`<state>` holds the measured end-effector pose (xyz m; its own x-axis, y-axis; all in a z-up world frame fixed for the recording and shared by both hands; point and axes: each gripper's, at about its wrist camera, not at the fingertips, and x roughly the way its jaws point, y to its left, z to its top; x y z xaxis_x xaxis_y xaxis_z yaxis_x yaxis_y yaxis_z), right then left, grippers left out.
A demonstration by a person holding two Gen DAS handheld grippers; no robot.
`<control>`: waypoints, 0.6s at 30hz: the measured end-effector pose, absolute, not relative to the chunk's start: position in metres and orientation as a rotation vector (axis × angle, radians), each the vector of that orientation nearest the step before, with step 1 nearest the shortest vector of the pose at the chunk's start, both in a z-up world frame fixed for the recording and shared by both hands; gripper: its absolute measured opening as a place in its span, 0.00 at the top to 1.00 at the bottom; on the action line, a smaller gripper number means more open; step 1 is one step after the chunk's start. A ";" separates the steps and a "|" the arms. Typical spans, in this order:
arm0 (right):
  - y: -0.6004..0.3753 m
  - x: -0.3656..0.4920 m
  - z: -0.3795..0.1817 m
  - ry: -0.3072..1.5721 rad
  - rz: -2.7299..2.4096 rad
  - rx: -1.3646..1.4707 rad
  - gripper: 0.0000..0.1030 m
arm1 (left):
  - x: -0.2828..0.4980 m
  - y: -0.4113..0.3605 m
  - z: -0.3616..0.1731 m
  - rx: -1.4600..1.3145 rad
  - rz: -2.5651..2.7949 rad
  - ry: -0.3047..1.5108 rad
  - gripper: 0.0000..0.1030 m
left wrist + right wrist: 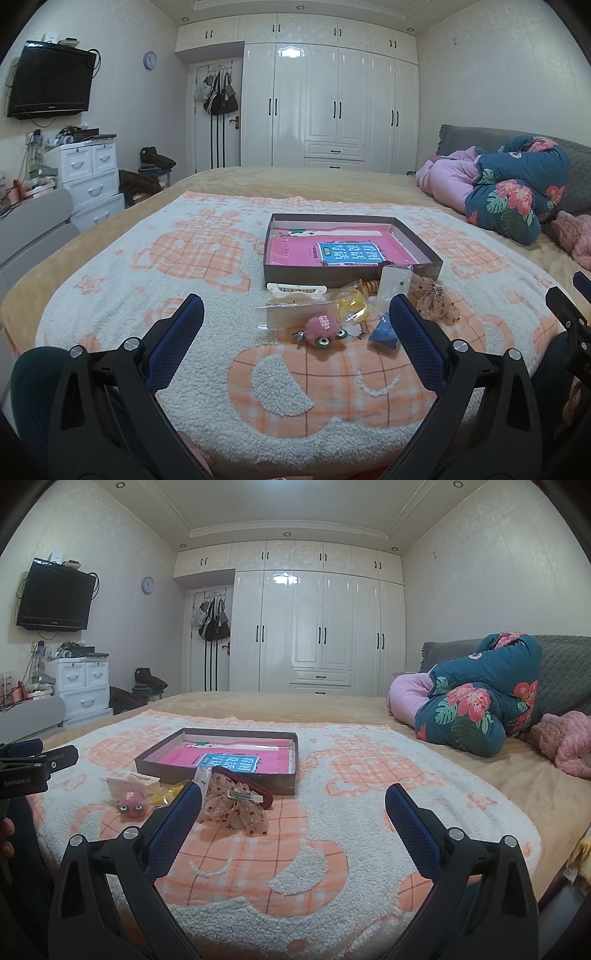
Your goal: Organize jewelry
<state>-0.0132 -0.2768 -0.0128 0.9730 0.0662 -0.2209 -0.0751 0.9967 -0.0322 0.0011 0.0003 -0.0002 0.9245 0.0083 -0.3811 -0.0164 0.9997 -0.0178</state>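
Fleecy white-and-orange checked fabric covers the bed as a blanket (207, 280), and everything for the task is laid on it. A shallow brown box (421, 243) is set toward the middle, with a pink book (295, 251) flat inside it and nothing else visible in it. Just in front of the box, on the near side, the jewelry and hair things are heaped in a loose pile: a dotted sheer bow (236, 812) with a dark red clip (247, 786) across it, a white comb (295, 290), a clear packet (291, 314), a yellow piece (354, 308), a pink fluffy charm (321, 328) and a small blue piece (384, 336).

The left gripper (295, 325) is held low over the pile with its jaws wide apart and nothing between them. The right gripper (293, 810) is held beside the pile, jaws likewise spread and empty.

The sorting is judged not yet begun, since nothing from the pile is seen in the box. A first pick is called for: one item singled out, closed on cleanly without a neighbour being dragged along, then carried into the box.
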 end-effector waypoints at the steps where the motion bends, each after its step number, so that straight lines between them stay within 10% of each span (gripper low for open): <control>1: -0.277 -0.013 -0.013 0.222 0.072 -0.039 0.06 | 0.001 0.000 0.000 -0.021 0.012 0.391 0.11; 18: -0.278 -0.013 -0.013 0.224 0.076 -0.035 0.06 | 0.006 -0.002 0.000 -0.021 0.011 0.392 0.11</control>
<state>-0.0126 -0.2779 -0.0129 0.9722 0.0710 -0.2231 -0.0789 0.9965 -0.0265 0.0056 -0.0018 -0.0004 0.9242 0.0069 -0.3817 -0.0151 0.9997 -0.0187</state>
